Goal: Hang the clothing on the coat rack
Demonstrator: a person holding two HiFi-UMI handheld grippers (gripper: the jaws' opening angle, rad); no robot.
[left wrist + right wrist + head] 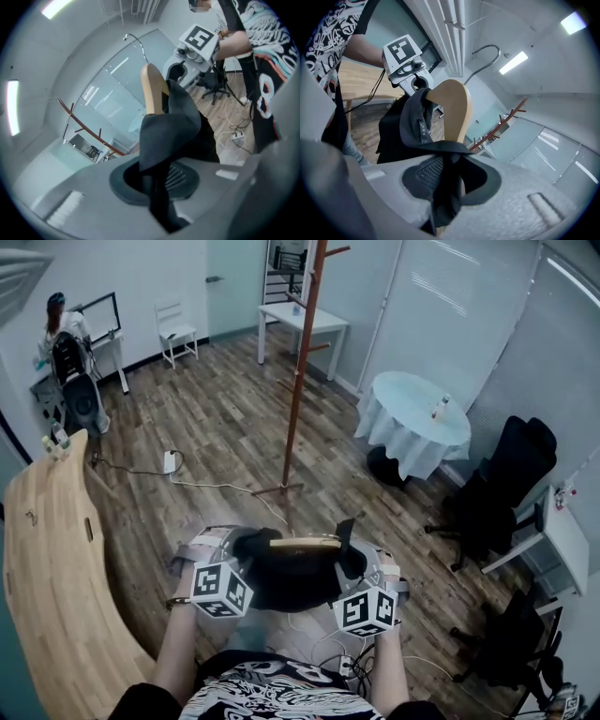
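Note:
A black garment hangs on a wooden hanger, held low in front of me between both grippers. My left gripper is shut on the garment's left shoulder; in the left gripper view the dark cloth runs down into the narrow gap between the jaws of that gripper, with the hanger arm rising beyond. My right gripper is shut on the other shoulder, where cloth and the hanger end sit in its jaws. The brown coat rack stands ahead on the wooden floor.
A round table with a pale cloth stands right of the rack, with black office chairs further right. A curved wooden counter runs along the left. Cables and a power strip lie on the floor near the rack's base. A person sits far left.

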